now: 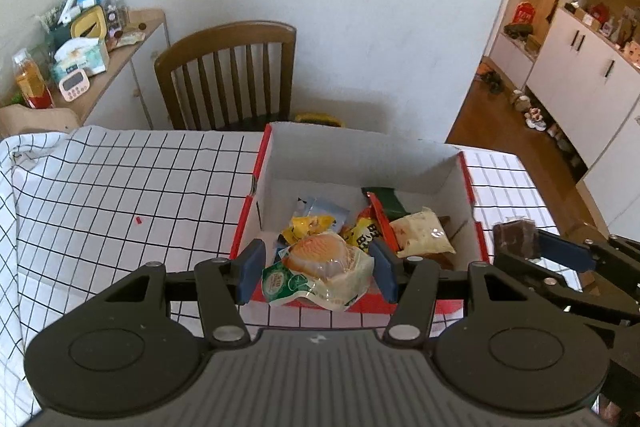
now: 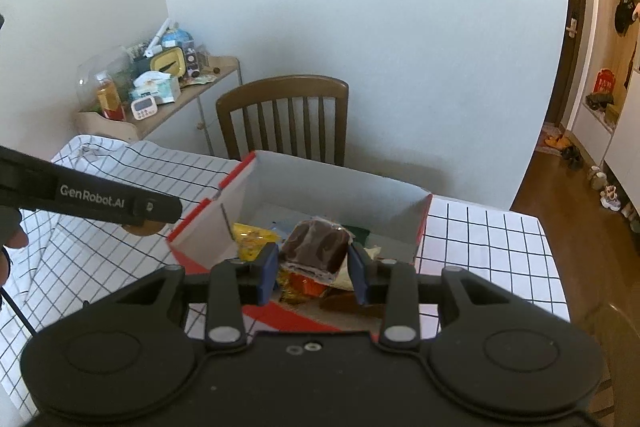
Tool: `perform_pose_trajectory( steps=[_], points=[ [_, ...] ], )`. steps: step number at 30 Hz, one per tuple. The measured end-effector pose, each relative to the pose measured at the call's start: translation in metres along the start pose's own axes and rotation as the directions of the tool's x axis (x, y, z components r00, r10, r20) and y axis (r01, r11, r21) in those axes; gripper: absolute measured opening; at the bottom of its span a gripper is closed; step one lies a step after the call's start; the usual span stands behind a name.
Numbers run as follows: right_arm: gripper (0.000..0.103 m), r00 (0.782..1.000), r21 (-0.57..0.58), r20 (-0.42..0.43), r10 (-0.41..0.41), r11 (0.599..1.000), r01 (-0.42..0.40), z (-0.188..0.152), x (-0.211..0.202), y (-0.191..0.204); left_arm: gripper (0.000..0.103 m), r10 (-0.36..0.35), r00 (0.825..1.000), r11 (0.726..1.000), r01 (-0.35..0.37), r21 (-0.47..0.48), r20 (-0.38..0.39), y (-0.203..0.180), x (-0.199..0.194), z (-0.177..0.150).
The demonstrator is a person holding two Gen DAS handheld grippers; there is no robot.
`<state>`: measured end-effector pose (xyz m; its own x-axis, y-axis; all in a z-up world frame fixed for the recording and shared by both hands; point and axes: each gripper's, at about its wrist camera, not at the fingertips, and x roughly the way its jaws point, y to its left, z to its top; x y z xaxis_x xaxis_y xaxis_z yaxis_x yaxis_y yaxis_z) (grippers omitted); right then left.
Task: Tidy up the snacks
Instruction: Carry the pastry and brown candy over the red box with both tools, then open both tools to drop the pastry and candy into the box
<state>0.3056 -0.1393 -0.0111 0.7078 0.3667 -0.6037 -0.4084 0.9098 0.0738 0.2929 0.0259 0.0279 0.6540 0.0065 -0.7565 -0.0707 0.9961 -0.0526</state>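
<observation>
Left tool (image 1: 316, 269) grips a bun (image 1: 320, 269) in a clear wrapper with a green label — the blue pads (image 1: 251, 269) press its two sides, and it hangs over the near wall of the box (image 1: 400, 151). Right tool (image 2: 314, 263) is clamped on a brown cake (image 2: 316, 245) in clear film, held above the box's near edge; in the left wrist view that same tool (image 1: 538, 247) shows at 3 o'clock, the cake (image 1: 514, 237) sticking out past its blue pad.

Red outside and white inside, the box stands open on the bench (image 1: 120, 179), which is covered with a white cloth ruled in black squares. On its floor lie loose snacks (image 1: 422, 233): a pale packet at the right, a yellow packet with black lettering (image 1: 358, 233) at the middle, another yellow one (image 1: 308, 227) left of it, a light blue packet (image 1: 324, 209) behind, and a dark green one (image 1: 386, 199) at the far wall. A small red scrap (image 1: 138, 220) lies on the cloth at 9 o'clock from the box.

Beyond the bench, at 12 o'clock, a wooden chair (image 1: 228, 75) stands against the wall. At 10 o'clock a sideboard (image 1: 132, 43) carries a tissue pack (image 1: 82, 57), a pink timer (image 1: 73, 87) and a bottle (image 1: 32, 83) — other clutter there is too small to tell. In the right wrist view the left tool's black arm (image 2: 92, 201) crosses at 9 o'clock, a person's hand (image 2: 10, 231) behind it.
</observation>
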Motion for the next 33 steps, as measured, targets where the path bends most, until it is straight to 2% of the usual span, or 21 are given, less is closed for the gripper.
perform_pose_trajectory(
  steps=[8, 16, 24, 33],
  points=[
    [0.037, 0.997, 0.042, -0.074, -0.003, 0.999, 0.006, 0.003, 0.046, -0.027, 0.056, 0.033, 0.997, 0.999, -0.034, -0.008, -0.076, -0.001, 0.052, 0.011],
    [0.037, 0.988, 0.045, -0.156, 0.009, 0.999, -0.002, -0.012, 0.091, -0.032, 0.056, 0.07, 0.987, 0.998, -0.07, 0.006, -0.147, -0.002, 0.101, 0.012],
    [0.037, 0.971, 0.047, -0.237, 0.029, 0.999, -0.019, -0.027, 0.116, -0.032, 0.056, 0.075, 0.972, 0.997, -0.074, 0.011, -0.222, 0.002, 0.139, 0.007],
    [0.037, 0.963, 0.076, -0.269, 0.024, 0.997, -0.004, -0.034, 0.131, -0.034, 0.056, 0.087, 0.96, 0.996, -0.08, 0.035, -0.267, -0.006, 0.163, -0.003]
  ],
)
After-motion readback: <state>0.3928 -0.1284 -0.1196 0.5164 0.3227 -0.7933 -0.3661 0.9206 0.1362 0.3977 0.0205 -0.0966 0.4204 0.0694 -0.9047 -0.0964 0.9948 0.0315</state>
